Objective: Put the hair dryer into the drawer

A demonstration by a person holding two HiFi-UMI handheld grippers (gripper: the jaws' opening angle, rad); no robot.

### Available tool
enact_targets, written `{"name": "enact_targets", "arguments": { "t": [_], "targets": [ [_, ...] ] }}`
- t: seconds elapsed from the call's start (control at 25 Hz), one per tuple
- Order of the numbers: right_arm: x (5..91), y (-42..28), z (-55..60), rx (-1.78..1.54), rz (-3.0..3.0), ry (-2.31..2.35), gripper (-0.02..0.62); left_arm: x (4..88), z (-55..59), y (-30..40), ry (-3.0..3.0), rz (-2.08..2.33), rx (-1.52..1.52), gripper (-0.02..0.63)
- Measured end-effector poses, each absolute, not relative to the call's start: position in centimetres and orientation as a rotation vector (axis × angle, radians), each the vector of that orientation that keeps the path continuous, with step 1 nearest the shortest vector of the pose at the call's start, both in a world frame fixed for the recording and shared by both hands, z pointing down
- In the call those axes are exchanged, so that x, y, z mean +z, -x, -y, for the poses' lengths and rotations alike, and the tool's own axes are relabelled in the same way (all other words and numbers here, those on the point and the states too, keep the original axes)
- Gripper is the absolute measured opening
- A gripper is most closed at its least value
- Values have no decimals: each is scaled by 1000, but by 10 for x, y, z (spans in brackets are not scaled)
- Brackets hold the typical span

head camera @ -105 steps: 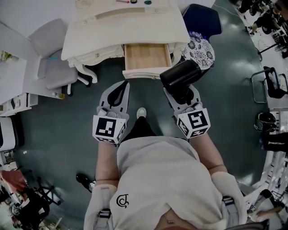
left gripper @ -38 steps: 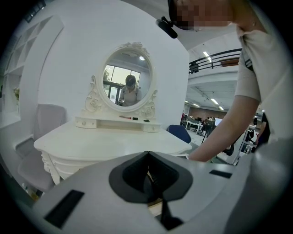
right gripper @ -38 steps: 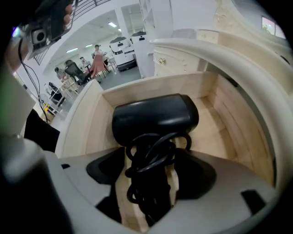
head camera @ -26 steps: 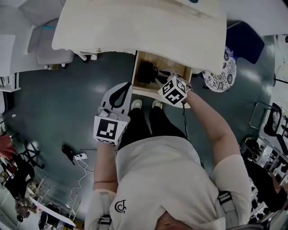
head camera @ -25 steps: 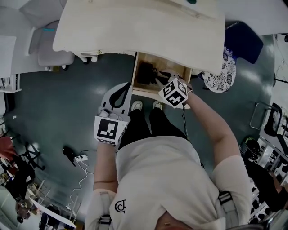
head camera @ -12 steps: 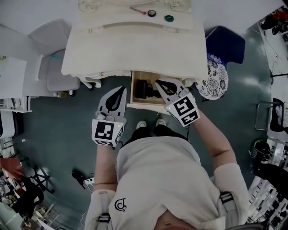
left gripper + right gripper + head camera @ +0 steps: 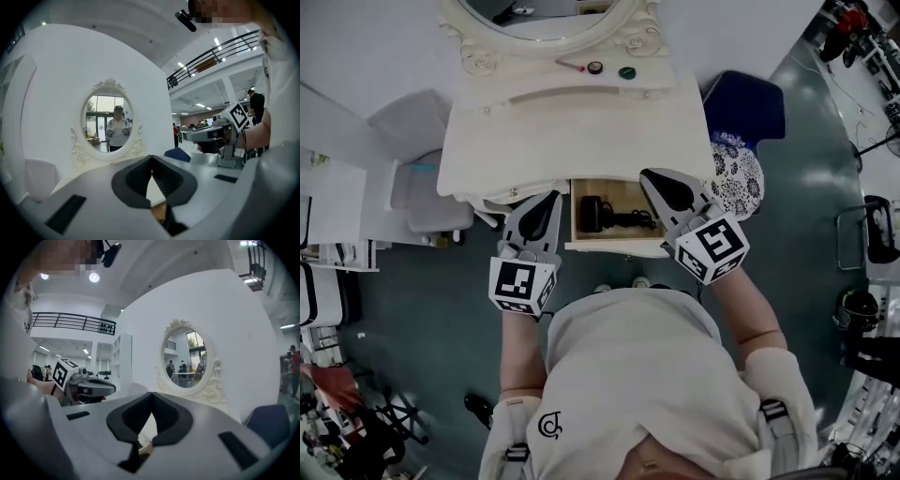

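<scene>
Drawer mouth: the front part of the open drawer (image 7: 614, 247) is reachable from above; the tabletop (image 7: 572, 131) overhangs its back.
Drawer floor: the hair dryer (image 7: 598, 212) lies at the left, and its cord runs rightward.
Left flank: the left gripper (image 7: 549, 199), jaws together, is beside the drawer's left wall; a grey chair (image 7: 422, 178) is further out.
Right flank: the right gripper (image 7: 660, 180), jaws together, is over the right edge; a patterned cushion (image 7: 733, 178) is near.

Black hair dryer (image 7: 602, 213) lies inside open drawer (image 7: 616, 245).

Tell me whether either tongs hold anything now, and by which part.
Nothing is held. The left tongs and right tongs are both shut and empty; the hair dryer lies in the open drawer.
</scene>
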State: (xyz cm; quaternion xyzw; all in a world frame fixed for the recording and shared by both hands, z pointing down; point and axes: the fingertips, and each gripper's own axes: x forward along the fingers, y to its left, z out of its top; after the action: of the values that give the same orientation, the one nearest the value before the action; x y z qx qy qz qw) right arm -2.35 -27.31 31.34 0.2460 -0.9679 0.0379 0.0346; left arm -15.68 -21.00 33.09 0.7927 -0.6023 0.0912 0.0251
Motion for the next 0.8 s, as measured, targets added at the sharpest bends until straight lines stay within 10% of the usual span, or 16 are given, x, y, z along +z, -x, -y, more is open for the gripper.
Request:
{"name": "enact_targets", "arguments": {
  "t": [0.8],
  "targets": [
    [291, -10, 271, -97, 2939, -1019, 5, 299, 231, 135, -2562, 1817, 195, 13]
  ]
}}
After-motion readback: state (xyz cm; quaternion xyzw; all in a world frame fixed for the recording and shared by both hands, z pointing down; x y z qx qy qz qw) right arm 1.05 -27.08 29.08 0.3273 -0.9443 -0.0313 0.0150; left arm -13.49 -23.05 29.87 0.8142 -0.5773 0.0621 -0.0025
